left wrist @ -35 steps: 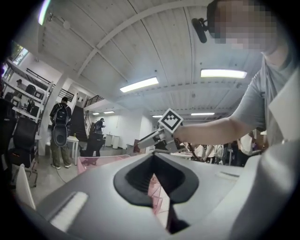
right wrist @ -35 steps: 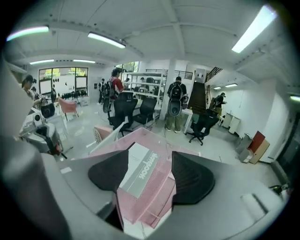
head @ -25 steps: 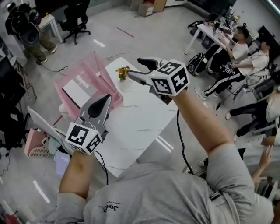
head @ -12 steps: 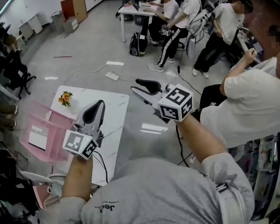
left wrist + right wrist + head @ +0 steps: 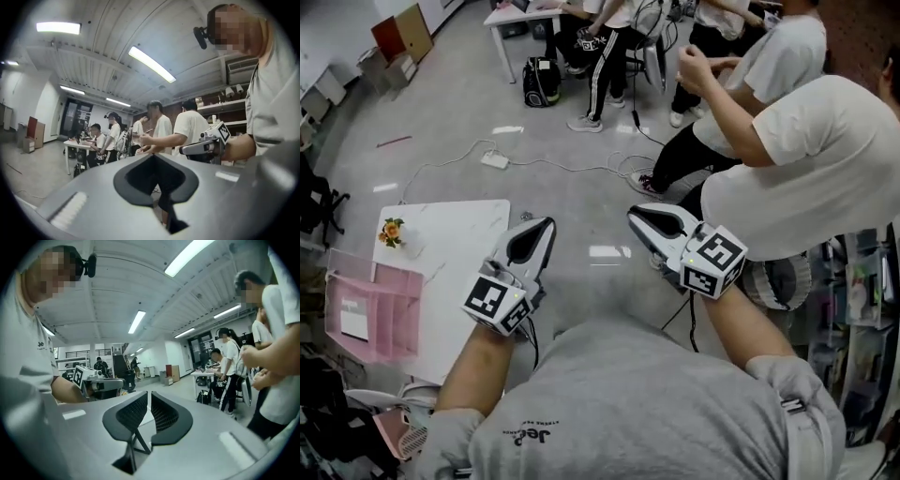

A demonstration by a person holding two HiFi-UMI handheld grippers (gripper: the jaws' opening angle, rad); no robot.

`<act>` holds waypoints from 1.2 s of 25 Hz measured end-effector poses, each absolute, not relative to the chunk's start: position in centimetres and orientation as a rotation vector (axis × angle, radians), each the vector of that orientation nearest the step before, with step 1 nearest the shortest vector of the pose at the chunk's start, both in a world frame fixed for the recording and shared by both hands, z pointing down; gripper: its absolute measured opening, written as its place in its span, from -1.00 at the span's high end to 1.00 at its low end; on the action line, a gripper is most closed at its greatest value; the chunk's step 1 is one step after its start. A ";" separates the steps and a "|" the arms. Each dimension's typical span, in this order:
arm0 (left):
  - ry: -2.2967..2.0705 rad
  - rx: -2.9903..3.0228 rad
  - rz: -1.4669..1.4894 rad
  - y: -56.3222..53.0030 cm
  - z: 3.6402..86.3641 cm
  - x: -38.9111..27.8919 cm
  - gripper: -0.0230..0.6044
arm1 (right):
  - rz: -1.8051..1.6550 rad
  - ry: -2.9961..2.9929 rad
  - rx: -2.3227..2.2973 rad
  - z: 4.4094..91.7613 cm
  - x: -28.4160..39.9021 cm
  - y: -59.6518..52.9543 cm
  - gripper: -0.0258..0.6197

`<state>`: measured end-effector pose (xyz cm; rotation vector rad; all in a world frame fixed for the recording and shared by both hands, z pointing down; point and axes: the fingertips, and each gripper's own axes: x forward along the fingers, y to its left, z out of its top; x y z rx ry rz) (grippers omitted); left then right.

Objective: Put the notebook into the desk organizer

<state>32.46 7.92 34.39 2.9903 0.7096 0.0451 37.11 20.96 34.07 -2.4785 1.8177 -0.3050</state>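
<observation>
- Head view: the left gripper (image 5: 536, 236) has a smooth grey shell, a black pad and a cube of square markers. It is held out level by the right edge of the worktop (image 5: 455, 234), with its jaws pressed together and empty.
- The right gripper (image 5: 649, 219) is the same make and points level over the grey floor (image 5: 441, 112), near its twin. Both bare forearms reach forward from a grey T-shirt.
- The worktop is a white slab with faint marble veins.
- At its left end stands the organizer (image 5: 394, 281), translucent pink with slanted walls. The notebook (image 5: 354, 321), a flat white rectangle, lies inside it (well apart from both grippers).
- A small bunch of orange flowers (image 5: 391, 231) sits at the worktop's far corner.
- Left gripper view: the black pads meet in one spade-shaped patch with nothing between them. Beyond them the other gripper shows, and people in white T-shirts stand under strip lights.
- Right gripper view: the ribbed black pads are all but together, with only a thin slit left. They have just been closing, on nothing.
</observation>
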 end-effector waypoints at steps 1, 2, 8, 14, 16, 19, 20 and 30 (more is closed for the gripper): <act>0.733 2.978 0.062 9.7 35.0 33.0 0.77 | -0.311 1.791 -2.491 34.7 37.3 22.9 0.85; 0.756 2.966 0.077 11.5 35.6 33.4 0.77 | -0.317 1.765 -2.503 35.2 37.5 24.7 0.86; 0.901 2.885 0.172 21.1 38.9 34.4 0.77 | -0.358 1.658 -2.542 38.2 37.5 33.4 0.91; 0.986 2.838 0.231 25.5 40.6 34.5 0.77 | -0.424 1.606 -2.556 41.2 36.7 37.2 0.91; 1.004 2.828 0.242 25.4 40.7 34.2 0.77 | -0.430 1.578 -2.571 41.5 36.8 37.2 0.92; 1.008 2.837 0.214 23.7 40.8 33.8 0.77 | -0.422 1.549 -2.595 41.6 36.9 36.4 0.92; 1.009 2.839 0.208 22.9 40.8 33.6 0.77 | -0.417 1.541 -2.605 41.5 37.0 35.9 0.92; 0.898 2.877 0.146 13.1 39.6 32.7 0.77 | -0.400 1.530 -2.627 39.7 36.8 28.9 0.92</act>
